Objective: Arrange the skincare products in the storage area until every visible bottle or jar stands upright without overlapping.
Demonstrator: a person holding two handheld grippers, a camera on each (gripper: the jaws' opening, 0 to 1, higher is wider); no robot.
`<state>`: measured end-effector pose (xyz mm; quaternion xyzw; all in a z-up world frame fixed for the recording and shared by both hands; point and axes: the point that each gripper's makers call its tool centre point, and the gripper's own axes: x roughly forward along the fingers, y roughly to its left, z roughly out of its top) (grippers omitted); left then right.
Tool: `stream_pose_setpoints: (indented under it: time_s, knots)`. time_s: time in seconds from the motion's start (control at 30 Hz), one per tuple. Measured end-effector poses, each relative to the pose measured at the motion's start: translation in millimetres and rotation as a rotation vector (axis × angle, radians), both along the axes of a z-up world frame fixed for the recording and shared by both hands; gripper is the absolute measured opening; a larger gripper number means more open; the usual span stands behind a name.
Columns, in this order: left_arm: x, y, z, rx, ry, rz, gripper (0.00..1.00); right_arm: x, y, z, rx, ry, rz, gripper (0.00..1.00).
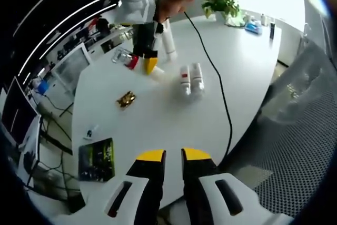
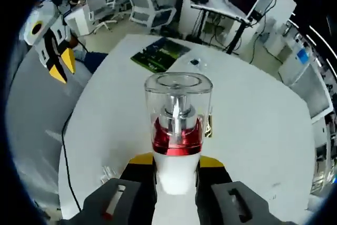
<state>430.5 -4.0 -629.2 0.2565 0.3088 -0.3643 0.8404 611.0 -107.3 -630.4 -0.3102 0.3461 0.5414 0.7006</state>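
Note:
My right gripper [image 2: 176, 164] is shut on the white base of a bottle [image 2: 178, 130] with a red band and a clear cap, which points away from the camera over the white table [image 2: 253, 130]. In the left gripper view that bottle [image 1: 129, 59] and the right gripper [image 1: 147, 64] are at the table's far side, held by a person's hand. Two white bottles with red labels [image 1: 190, 79] lie side by side mid-table. A tall white bottle [image 1: 169, 43] stands behind the right gripper. My left gripper [image 1: 174, 155] hovers at the near edge, its jaws a narrow gap apart and empty.
A gold-wrapped item [image 1: 126, 99], a small packet [image 1: 90, 131] and a dark booklet [image 1: 96, 159] lie on the table's left part. A black cable [image 1: 216, 77] runs across it. A potted plant [image 1: 221, 3] and small bottles [image 1: 254, 25] stand far back. A mesh chair [image 1: 300, 135] is at right.

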Motion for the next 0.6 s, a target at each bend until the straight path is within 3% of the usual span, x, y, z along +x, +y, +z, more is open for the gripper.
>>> stream_pose_setpoints:
  time_s: [0.27, 0.3, 0.37, 0.4, 0.6]
  knots:
    - [-0.4, -1.6, 0.5, -0.004, -0.001, -0.008, 0.15, -15.5, -2.3, 46.9, 0.3, 0.037, -0.252, 0.2]
    - [-0.6, -1.7, 0.4, -0.004, -0.001, -0.009, 0.16, -16.7, -3.0, 58.3, 0.371, 0.02, -0.278, 0.2]
    - [-0.7, -2.1, 0.9, -0.005, -0.002, -0.011, 0.16, -21.4, -4.8, 67.4, 0.432, 0.044, -0.326, 0.2]
    - [-0.8, -2.5, 1.8, -0.008, -0.003, -0.01, 0.16, -27.4, -7.6, 80.6, 0.52, 0.066, -0.384, 0.2]
    - [-1.9, -8.9, 6.5, -0.034, -0.004, -0.025, 0.17, -50.5, -27.3, 109.8, 0.614, 0.017, -0.477, 0.2]
